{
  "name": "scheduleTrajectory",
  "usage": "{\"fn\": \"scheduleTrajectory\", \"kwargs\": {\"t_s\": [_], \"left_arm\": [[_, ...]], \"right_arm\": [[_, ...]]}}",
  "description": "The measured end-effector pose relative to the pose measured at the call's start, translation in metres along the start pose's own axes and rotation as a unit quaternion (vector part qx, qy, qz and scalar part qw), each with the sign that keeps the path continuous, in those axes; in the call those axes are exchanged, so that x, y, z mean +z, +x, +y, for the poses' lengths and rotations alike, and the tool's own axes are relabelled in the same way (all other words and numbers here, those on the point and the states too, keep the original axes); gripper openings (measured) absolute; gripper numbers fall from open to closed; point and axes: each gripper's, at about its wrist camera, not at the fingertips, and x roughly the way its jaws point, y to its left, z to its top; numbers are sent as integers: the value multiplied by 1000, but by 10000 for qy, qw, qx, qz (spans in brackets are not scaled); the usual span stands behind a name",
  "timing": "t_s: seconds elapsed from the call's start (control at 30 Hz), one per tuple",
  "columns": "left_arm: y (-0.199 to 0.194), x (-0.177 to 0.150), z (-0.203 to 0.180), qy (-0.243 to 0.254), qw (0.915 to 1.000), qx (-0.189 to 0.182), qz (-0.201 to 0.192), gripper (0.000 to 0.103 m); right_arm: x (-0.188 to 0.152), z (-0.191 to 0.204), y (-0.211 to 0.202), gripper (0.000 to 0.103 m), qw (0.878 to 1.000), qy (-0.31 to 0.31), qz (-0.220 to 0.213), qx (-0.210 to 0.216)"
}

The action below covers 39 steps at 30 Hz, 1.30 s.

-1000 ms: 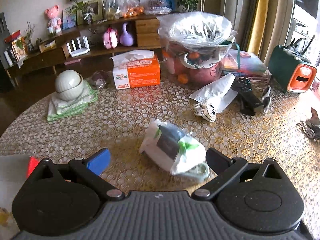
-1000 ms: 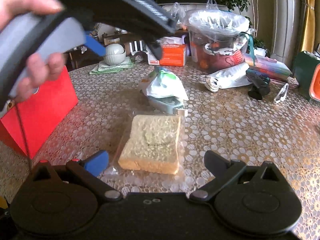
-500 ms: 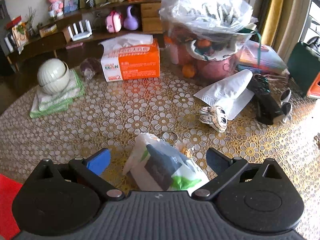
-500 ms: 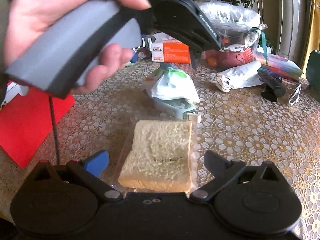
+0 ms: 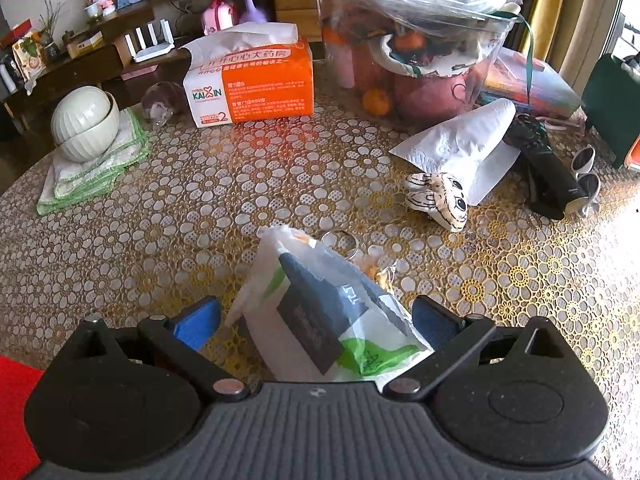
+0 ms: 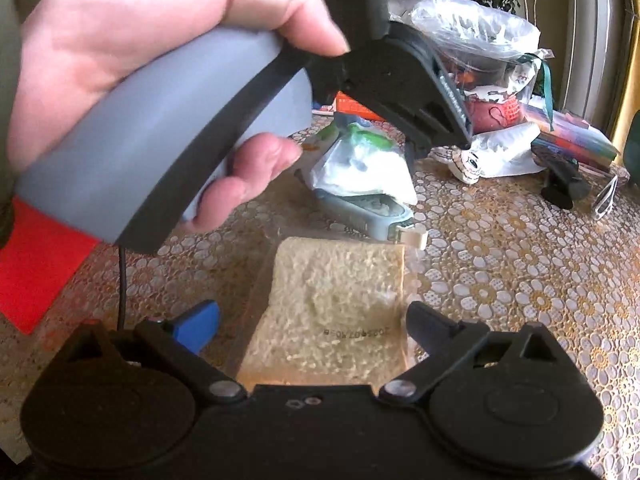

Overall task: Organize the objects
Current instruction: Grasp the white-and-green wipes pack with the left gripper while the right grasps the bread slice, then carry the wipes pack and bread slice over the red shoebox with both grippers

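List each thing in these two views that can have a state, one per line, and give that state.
left gripper: open, fingers either side of the white bag
white bag: crumpled, lying on the table
right gripper: open, straddling the bread
bread slice: wrapped, lying flat
tissue box: open, tissue sticking out

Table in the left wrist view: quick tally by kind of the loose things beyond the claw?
Tissue box: 1
Bowl: 1
Folded cloths: 1 stack
Paper towel: 1
Cartoon-face toy: 1
Sunglasses: 1
White plastic bag between the open left claw fingers: 1
Total: 7
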Motion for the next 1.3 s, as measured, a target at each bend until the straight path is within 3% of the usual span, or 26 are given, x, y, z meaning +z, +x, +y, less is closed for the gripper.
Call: {"fn": "scheduleTrajectory", "kwargs": {"t_s": [0.07,0.13,0.2,0.27,0.37,0.97,1.3], "left_arm": [[-2,-2,3,-37,10000,-37,-68,96],[-4,-3,6,-62,9999,-126,-93,81],[-6,-5,10,-122,9996,-239,-94,59],[-9,-6,11,-146,9993,-319,-124,49],[-14,-10,12,-79,9993,-314,-202,43],[-68,-50,53,-187,9970,-552,-505,37],[-118,-84,67,-319,9938,-852,-647,37]], "right_arm": [[-1,1,1,93,9999,-96,-2,-112],[-2,2,2,88,9997,-171,-19,-188],[-2,2,1,83,9995,-202,-33,-244],[-4,3,0,79,9991,-261,-47,-317],[-4,3,-3,75,9991,-256,-71,-338],[-27,-8,-45,71,9994,-3,27,-343],[-28,-27,-76,71,9958,738,410,358]]}}
